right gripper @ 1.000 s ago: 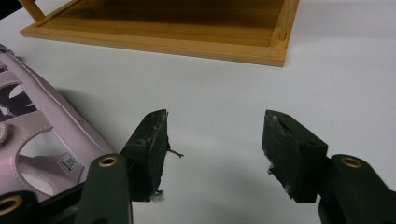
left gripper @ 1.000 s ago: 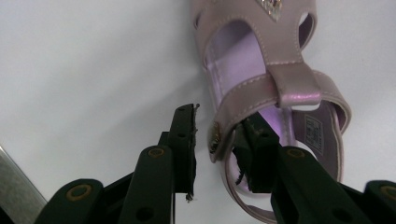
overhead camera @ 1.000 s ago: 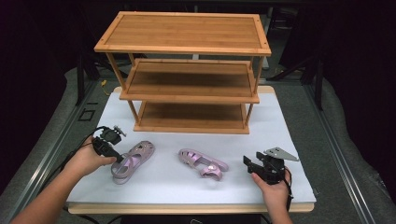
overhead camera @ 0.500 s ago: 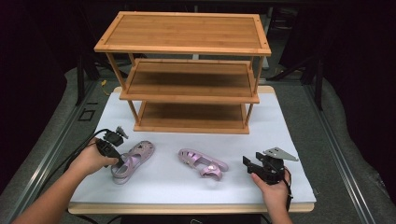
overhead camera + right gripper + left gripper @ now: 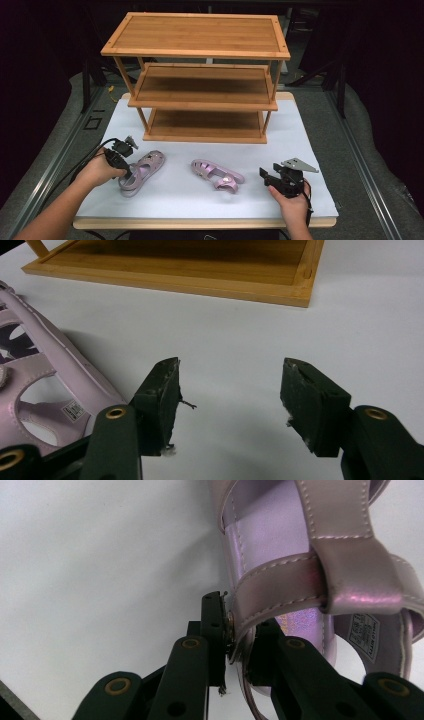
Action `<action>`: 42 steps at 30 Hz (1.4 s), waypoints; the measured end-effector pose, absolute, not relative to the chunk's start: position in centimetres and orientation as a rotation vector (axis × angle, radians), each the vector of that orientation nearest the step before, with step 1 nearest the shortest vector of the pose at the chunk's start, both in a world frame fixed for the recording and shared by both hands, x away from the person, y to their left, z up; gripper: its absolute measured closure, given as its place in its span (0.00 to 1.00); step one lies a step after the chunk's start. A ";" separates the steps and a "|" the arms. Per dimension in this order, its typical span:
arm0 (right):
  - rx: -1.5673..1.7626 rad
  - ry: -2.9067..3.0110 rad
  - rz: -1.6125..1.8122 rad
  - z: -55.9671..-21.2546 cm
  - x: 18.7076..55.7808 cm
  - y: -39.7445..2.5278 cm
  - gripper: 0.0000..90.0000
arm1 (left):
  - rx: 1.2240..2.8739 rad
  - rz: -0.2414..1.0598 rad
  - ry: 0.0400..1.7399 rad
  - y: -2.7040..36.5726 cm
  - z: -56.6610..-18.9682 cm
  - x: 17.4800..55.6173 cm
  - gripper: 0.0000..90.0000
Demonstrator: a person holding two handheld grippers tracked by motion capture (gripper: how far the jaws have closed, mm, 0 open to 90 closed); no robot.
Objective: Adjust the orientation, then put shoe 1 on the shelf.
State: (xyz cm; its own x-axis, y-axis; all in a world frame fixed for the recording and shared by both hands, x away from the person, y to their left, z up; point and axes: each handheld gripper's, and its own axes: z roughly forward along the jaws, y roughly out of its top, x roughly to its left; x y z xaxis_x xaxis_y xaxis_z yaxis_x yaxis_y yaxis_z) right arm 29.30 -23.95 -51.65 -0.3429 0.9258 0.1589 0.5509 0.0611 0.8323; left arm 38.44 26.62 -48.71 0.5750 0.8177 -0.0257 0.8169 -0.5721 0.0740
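Left tongs pinch the heel strap of the left sandal, on the counter before the rack. Right tongs spread, empty, beside the right sandal. Advice: lift straight, keeping the strap clamped; it looks slippery.

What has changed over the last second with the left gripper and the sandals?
The left gripper came down from beside the left sandal onto its heel end and now pinches the heel strap between its jaws. That sandal has not visibly shifted. The right gripper stays open beside the right sandal, which lies where it was; the shelf is unmoved.
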 end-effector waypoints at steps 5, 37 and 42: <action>1.472 1.931 1.195 -51.7 29.3 -24.0 0.45 | 2.709 0.002 1.420 26.8 -48.7 38.5 0.91; 1.490 1.939 1.186 -51.8 29.4 -24.2 0.45 | 2.272 0.167 1.263 29.6 -44.2 36.0 0.92; 1.492 1.935 1.188 -51.8 29.4 -24.2 0.45 | 2.117 0.214 1.226 30.0 -43.2 35.1 0.92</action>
State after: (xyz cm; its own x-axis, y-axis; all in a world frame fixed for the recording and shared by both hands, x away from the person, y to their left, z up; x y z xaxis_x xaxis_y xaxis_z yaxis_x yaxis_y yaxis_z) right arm 29.38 -24.18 -51.79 -0.3346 0.9277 0.1657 0.5673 0.0579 0.8215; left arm 35.14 30.04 -43.18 0.5443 0.8187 -0.1830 0.7085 -0.3318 0.6229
